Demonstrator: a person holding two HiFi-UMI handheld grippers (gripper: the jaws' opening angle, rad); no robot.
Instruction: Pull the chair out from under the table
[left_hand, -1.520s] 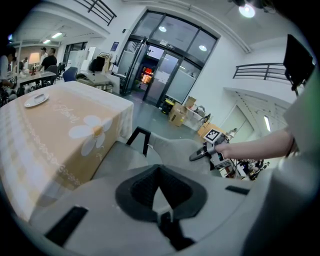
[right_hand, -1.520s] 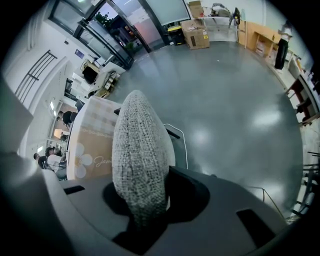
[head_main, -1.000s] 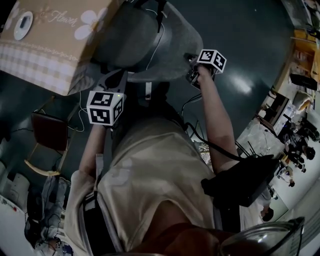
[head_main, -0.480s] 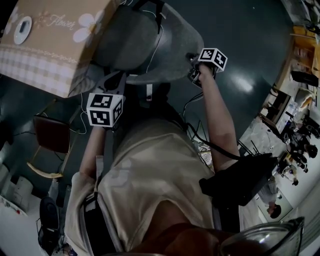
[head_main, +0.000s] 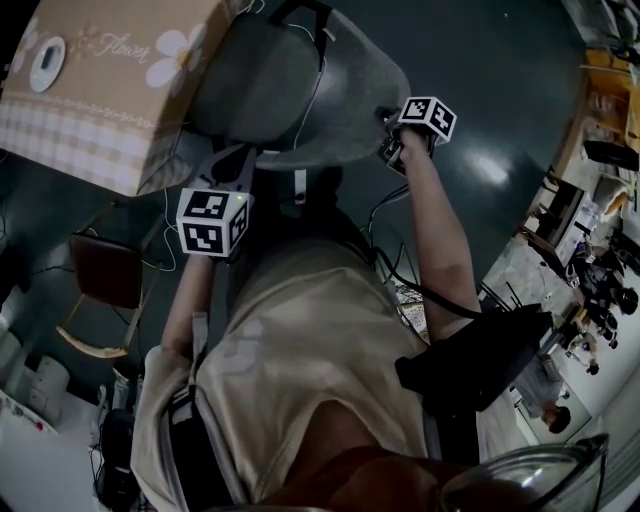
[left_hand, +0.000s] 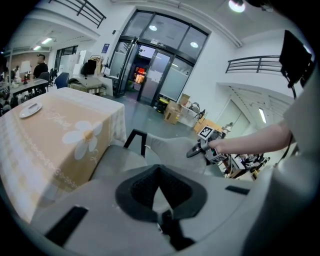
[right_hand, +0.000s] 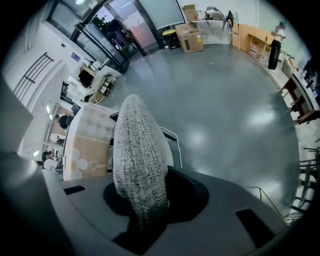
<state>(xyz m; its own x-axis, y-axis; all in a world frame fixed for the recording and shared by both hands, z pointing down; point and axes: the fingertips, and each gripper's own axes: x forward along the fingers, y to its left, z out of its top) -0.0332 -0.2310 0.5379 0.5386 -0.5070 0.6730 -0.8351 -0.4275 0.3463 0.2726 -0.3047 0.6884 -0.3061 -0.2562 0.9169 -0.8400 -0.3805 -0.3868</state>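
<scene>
Because the chair (head_main: 300, 90) must slide clear of the tabletop (head_main: 110, 100), the left claw (left_hand: 161, 212) and right claw (right_hand: 145, 220) each clamp its backrest (right_hand: 137, 150)

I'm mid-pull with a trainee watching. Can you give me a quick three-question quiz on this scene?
1. True or false: the right gripper has its jaws shut on the chair back.
2. What lies on the table? A) laptop B) plate C) mug
3. Fill in: the tablecloth print shows a white ____.
Key: 1 true; 2 B; 3 flower.
</scene>
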